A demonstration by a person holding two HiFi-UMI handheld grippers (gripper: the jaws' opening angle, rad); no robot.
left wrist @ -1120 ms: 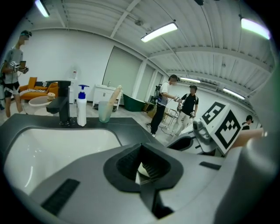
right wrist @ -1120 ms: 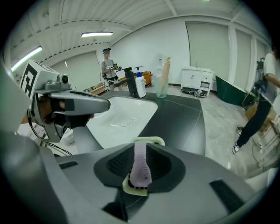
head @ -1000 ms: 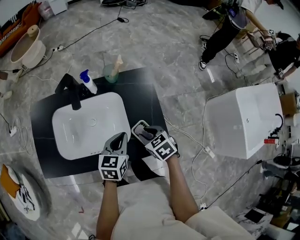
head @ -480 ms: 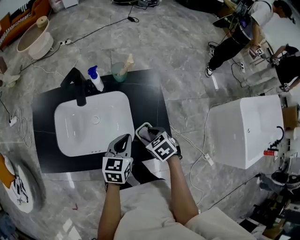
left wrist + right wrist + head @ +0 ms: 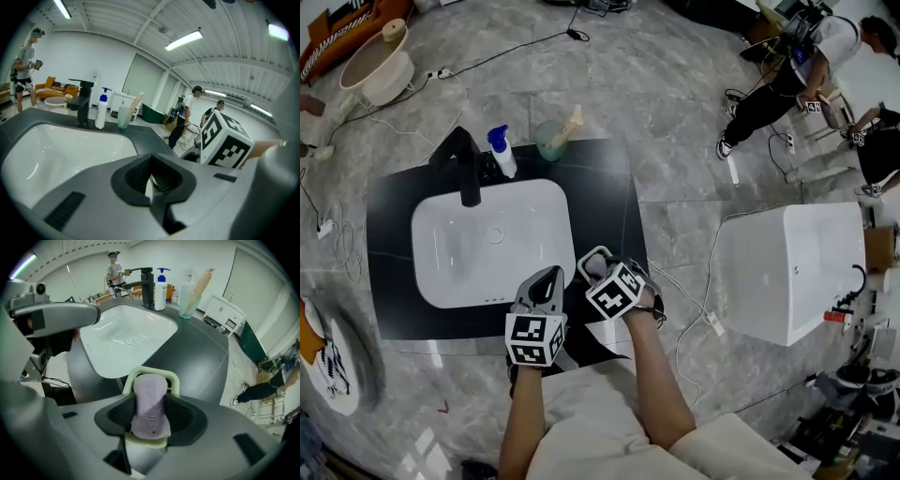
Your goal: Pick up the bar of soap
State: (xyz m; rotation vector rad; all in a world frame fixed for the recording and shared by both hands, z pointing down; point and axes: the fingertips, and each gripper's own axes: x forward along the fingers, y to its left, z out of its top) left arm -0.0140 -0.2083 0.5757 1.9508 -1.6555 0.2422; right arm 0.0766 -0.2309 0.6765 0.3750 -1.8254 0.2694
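One wide right claw (image 5: 150,413), just closing, straddles smooth oval lilac soap (image 5: 150,394) (left claw (image 5: 151,177) pinched).

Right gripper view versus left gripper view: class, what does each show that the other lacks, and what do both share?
Only the right gripper view: the purple soap in its green dish, between the right gripper's fingers, which have just been opening. Only the left gripper view: the right gripper's marker cube. Both: the shut left gripper, white sink, black tap, pump bottle and cup.
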